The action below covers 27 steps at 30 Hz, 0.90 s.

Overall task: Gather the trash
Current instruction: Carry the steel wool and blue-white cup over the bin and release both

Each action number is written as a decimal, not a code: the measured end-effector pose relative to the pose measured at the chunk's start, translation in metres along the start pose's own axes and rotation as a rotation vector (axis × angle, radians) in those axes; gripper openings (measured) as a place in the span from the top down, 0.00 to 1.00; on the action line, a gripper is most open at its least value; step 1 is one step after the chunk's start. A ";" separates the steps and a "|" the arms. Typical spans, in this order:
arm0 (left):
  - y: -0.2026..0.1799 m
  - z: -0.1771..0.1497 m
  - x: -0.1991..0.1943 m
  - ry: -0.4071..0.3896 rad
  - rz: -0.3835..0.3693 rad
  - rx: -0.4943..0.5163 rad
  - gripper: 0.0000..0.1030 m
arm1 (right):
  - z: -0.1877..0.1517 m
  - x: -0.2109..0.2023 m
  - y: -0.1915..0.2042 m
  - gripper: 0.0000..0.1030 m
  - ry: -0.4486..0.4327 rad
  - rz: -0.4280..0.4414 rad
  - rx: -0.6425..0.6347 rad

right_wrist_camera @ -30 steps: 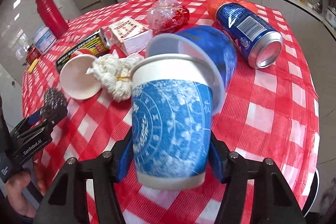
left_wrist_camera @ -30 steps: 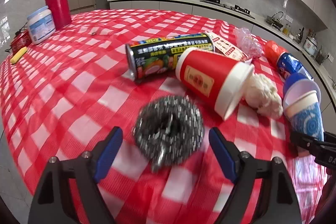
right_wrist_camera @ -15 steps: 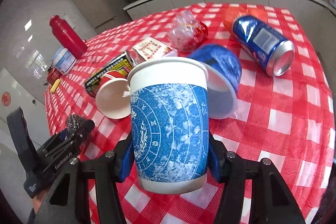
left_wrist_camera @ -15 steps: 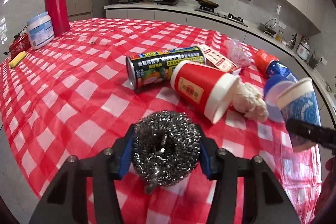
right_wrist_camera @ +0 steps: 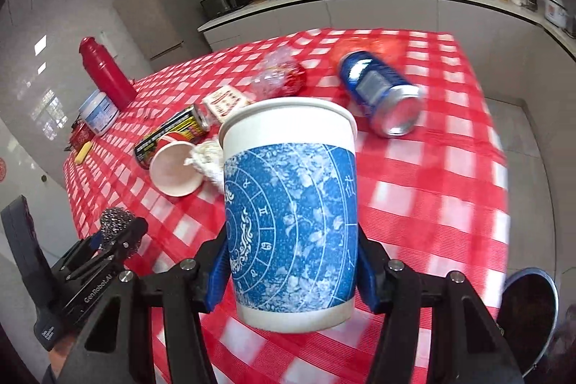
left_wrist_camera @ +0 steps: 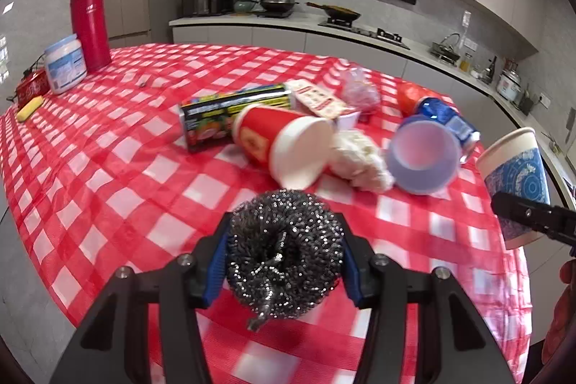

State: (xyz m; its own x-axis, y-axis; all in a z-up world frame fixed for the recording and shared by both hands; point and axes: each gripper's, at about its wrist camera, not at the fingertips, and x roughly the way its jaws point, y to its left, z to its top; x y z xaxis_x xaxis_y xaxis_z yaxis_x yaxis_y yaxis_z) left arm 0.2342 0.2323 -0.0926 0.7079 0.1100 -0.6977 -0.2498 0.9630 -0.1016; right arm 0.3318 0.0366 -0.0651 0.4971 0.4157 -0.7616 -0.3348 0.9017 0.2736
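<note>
My left gripper [left_wrist_camera: 284, 261] is shut on a steel wool scourer [left_wrist_camera: 284, 251] and holds it above the red checked tablecloth [left_wrist_camera: 108, 175]. My right gripper [right_wrist_camera: 291, 261] is shut on a blue-and-white paper cup [right_wrist_camera: 289, 215], upright and lifted off the table; the cup also shows in the left wrist view [left_wrist_camera: 516, 171]. On the cloth lie a red paper cup [left_wrist_camera: 284, 146], a green drink can [left_wrist_camera: 223, 112], a white crumpled wad [left_wrist_camera: 360, 157], a blue plastic cup [left_wrist_camera: 423, 161] and a blue soda can [right_wrist_camera: 381, 96].
A red thermos [left_wrist_camera: 90, 20] and a white jar [left_wrist_camera: 64, 63] stand at the far left. A carton [left_wrist_camera: 316, 96], a crinkled plastic bag [left_wrist_camera: 358, 90] and an orange item [left_wrist_camera: 410, 92] lie behind the cups. A dark bin [right_wrist_camera: 527, 312] is beside the table at lower right.
My left gripper closed on the scourer and lifted it. My right gripper raised the blue-and-white cup higher above the table and pulled back.
</note>
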 end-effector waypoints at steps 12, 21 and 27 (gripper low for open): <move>-0.055 -0.008 -0.012 -0.008 -0.045 0.059 0.48 | -0.014 -0.030 -0.032 0.42 -0.036 -0.170 -0.046; -0.093 -0.012 -0.018 -0.012 -0.083 0.094 0.48 | -0.022 -0.051 -0.065 0.42 -0.054 -0.239 -0.011; -0.127 -0.016 -0.024 -0.015 -0.113 0.127 0.48 | -0.029 -0.070 -0.087 0.42 -0.066 -0.274 0.001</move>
State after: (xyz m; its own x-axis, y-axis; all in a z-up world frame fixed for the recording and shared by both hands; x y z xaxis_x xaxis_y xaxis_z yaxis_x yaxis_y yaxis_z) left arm 0.2382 0.1037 -0.0741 0.7370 0.0019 -0.6759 -0.0832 0.9926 -0.0879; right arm 0.3024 -0.0743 -0.0528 0.6203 0.1629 -0.7672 -0.1796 0.9817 0.0632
